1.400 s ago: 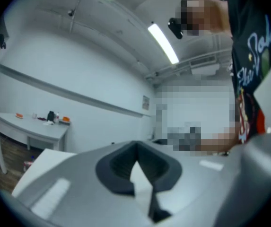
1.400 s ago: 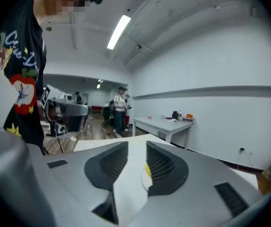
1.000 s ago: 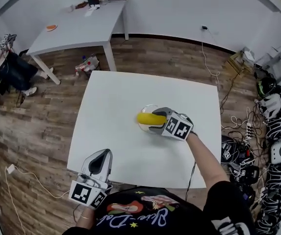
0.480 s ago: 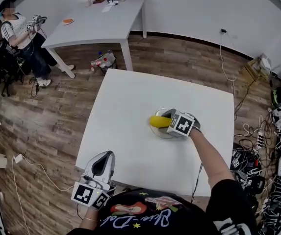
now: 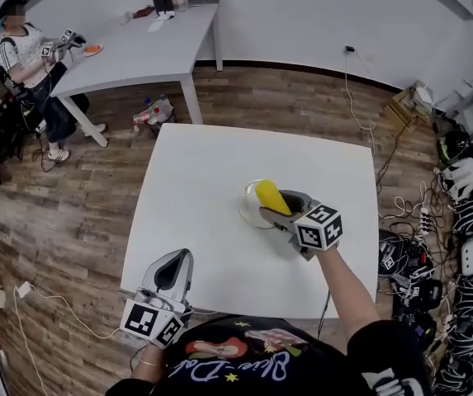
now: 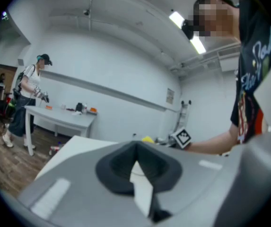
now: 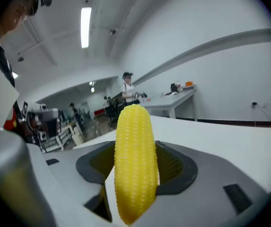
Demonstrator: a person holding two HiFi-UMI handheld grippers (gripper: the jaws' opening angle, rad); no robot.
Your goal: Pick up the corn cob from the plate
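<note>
The yellow corn cob (image 5: 271, 197) (image 7: 134, 167) is clamped between the jaws of my right gripper (image 5: 276, 208) (image 7: 135, 174), which is shut on it. The cob is lifted and tilted, held over the clear plate (image 5: 248, 205) near the middle of the white table (image 5: 195, 188). In the right gripper view the cob stands upright between the dark pads. My left gripper (image 5: 171, 272) (image 6: 136, 167) hangs at the table's near left edge, jaws shut with nothing between them. The cob (image 6: 147, 139) and the right gripper's marker cube (image 6: 182, 138) show small in the left gripper view.
A second white table (image 5: 137, 44) with small items stands at the back left, and a seated person (image 5: 26, 64) holds grippers beside it. Cables and helmets (image 5: 463, 213) crowd the floor to the right. A wooden floor surrounds the table.
My right gripper has raised the corn cob off the plate and turned it from lying sideways to pointing up and away. The left gripper has stayed where it was.
</note>
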